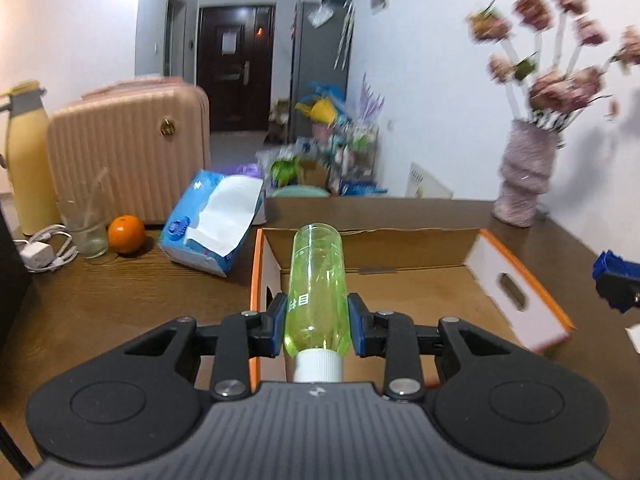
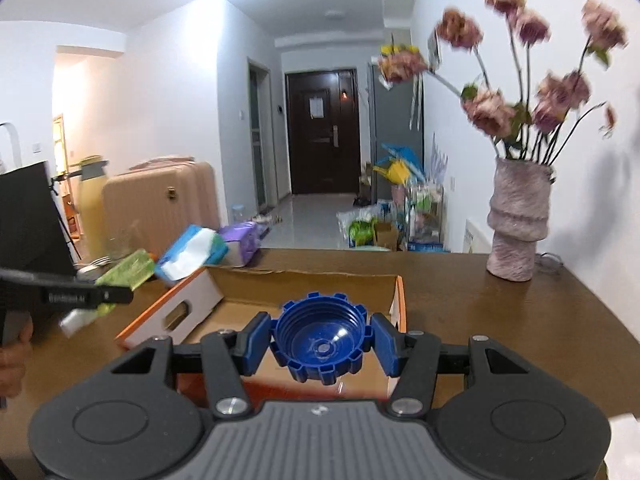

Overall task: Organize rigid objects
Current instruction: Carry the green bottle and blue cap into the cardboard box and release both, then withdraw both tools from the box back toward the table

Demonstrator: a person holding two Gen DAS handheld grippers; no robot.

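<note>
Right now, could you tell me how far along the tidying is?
Done: nothing visible inside the cardboard box. In hand: the left hand-held gripper clamps the green bottle; the right hand-held gripper clamps the blue cap. Left: placing both in the box.

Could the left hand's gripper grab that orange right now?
Probably not: the left gripper is already shut on the green bottle. The orange sits unobstructed on the table, so it must drop the bottle first.
</note>
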